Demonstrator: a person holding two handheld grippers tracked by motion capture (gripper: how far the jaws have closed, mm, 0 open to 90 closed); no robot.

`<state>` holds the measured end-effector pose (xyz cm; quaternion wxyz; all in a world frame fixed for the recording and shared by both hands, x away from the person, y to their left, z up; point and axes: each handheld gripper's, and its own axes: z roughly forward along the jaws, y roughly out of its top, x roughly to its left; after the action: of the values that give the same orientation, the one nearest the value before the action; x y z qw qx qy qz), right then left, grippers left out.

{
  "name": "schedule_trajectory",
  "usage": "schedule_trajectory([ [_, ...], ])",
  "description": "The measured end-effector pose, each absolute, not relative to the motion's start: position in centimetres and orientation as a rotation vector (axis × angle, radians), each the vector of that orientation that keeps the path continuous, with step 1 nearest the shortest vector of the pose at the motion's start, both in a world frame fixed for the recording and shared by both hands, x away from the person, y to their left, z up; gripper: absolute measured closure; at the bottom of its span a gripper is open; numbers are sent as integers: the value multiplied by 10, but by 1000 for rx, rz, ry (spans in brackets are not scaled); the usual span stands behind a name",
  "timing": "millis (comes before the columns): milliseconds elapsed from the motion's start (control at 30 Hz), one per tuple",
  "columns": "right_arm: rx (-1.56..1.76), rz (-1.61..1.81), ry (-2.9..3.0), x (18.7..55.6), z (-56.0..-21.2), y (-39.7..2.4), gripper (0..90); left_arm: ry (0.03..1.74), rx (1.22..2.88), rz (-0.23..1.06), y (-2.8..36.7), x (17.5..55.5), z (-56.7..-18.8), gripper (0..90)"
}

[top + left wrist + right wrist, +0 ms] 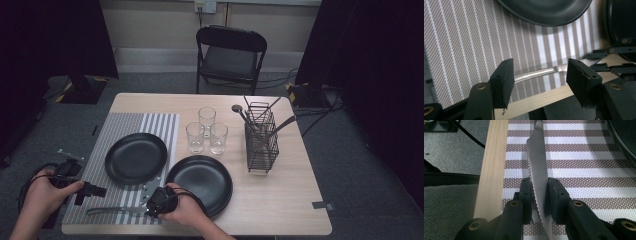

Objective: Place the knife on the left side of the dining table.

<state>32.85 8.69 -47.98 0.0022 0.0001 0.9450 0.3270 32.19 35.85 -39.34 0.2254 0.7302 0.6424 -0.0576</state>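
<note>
A steel table knife lies along the front of the striped placemat, parallel to the table's front edge. My right gripper is shut on its serrated blade, with both pads pressing the blade's flat sides low over the mat. My left gripper stands open at the mat's left front corner. In the left gripper view the knife's handle shows through the gap between the jaws, resting on the mat with neither pad touching it. The right gripper shows beyond, at the blade end.
Two black plates sit close by, one on the mat and one right beside my right hand. Three glasses stand mid-table, and a wire cutlery rack with utensils at the right. A folding chair stands beyond the table.
</note>
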Motion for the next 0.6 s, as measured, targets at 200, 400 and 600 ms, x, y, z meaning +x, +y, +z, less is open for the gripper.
schedule_trajectory([
  [200,9,1019,2967,328,-480,88,734,1727,2012,-151,348,327,-390,381],
  [400,8,1019,2967,329,-477,89,727,1703,2007,-159,339,332,-391,375],
  [600,6,999,2983,329,-476,90,723,1676,2000,-167,332,336,-394,372],
])
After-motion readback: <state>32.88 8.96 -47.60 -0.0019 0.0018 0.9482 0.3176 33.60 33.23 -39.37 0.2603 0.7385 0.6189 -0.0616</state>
